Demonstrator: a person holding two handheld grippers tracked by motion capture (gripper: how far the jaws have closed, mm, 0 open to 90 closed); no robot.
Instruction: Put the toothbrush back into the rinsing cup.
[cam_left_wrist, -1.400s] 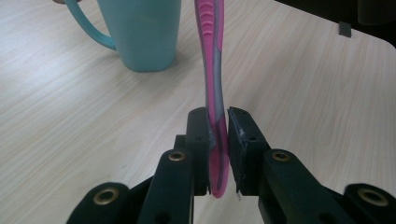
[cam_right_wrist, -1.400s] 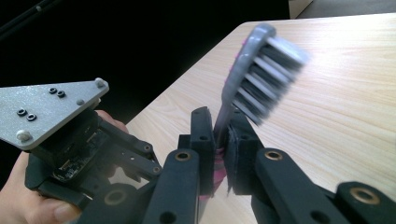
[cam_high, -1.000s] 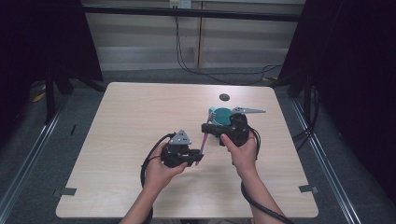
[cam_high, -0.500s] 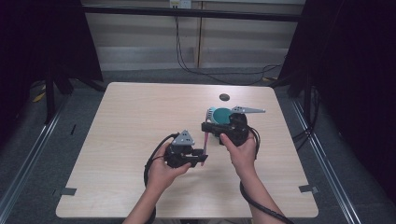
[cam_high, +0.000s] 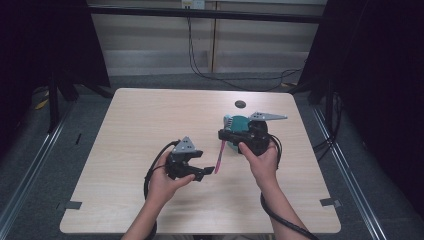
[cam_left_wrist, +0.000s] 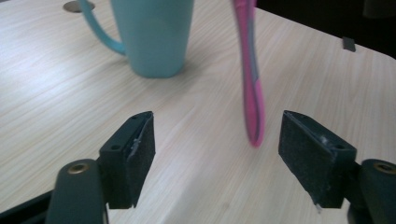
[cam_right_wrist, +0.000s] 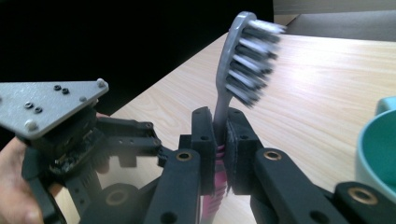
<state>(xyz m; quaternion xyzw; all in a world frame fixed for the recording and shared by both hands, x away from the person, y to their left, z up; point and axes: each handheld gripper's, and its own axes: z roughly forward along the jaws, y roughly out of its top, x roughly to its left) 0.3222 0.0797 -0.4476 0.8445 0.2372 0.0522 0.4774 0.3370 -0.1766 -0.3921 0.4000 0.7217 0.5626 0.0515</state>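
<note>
My right gripper (cam_high: 225, 136) (cam_right_wrist: 219, 126) is shut on a pink toothbrush (cam_high: 219, 159) just below its grey bristle head (cam_right_wrist: 247, 56). The handle hangs down above the table. My left gripper (cam_high: 201, 165) (cam_left_wrist: 215, 135) stands open, and the lower end of the toothbrush handle (cam_left_wrist: 252, 93) hangs just beyond and between its jaws, nearer the right one, touching neither. A teal mug (cam_high: 239, 124) (cam_left_wrist: 154, 37) stands upright on the table behind the right gripper. In the right gripper view, the left gripper (cam_right_wrist: 70, 130) appears at the left and the mug rim (cam_right_wrist: 378, 149) at the right.
A small dark round disc (cam_high: 240, 104) (cam_left_wrist: 78, 5) sits in the wooden table (cam_high: 125, 150) beyond the mug. Black cables trail from both grippers toward the table's near edge. Dark frame posts stand at both sides of the table.
The left gripper has shifted slightly to the left. The right gripper, with the toothbrush in it, has barely moved.
</note>
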